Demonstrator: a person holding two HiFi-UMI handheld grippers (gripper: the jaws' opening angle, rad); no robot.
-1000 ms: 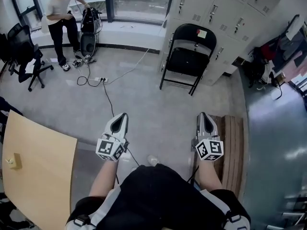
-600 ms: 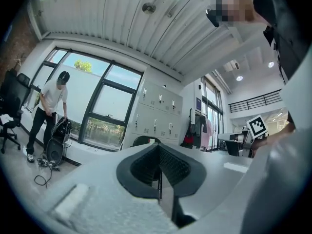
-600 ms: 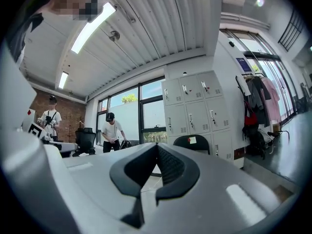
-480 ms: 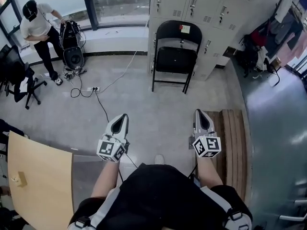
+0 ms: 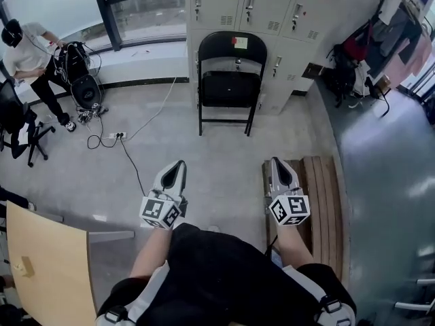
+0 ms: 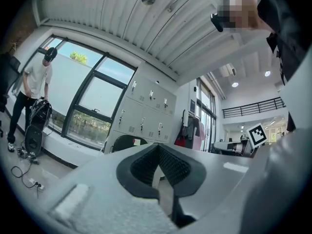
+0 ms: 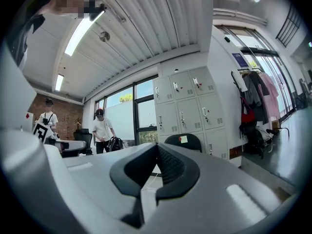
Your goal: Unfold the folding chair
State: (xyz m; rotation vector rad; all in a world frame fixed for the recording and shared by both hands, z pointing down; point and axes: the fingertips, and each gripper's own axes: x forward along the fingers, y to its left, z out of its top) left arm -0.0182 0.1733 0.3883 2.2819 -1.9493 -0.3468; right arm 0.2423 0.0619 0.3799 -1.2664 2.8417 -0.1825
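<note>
The left gripper [image 5: 178, 165] is held with its jaws pressed together, empty. The folding chair [image 5: 230, 80], stood against the lockers [image 5: 258, 5] and seemingly already opened, is now seen nearer and more central than a second ago. The right gripper [image 5: 275, 163] is likewise closed on nothing.

— How are the arms held?
— Both reach forward from the body, left forearm [image 5: 150, 252] and right forearm [image 5: 293, 245] bare.
— And the grippers?
— The left gripper [image 5: 178, 165] and right gripper [image 5: 274, 163] point ahead, level, side by side but apart. Each has its jaws closed together, with nothing between them.
</note>
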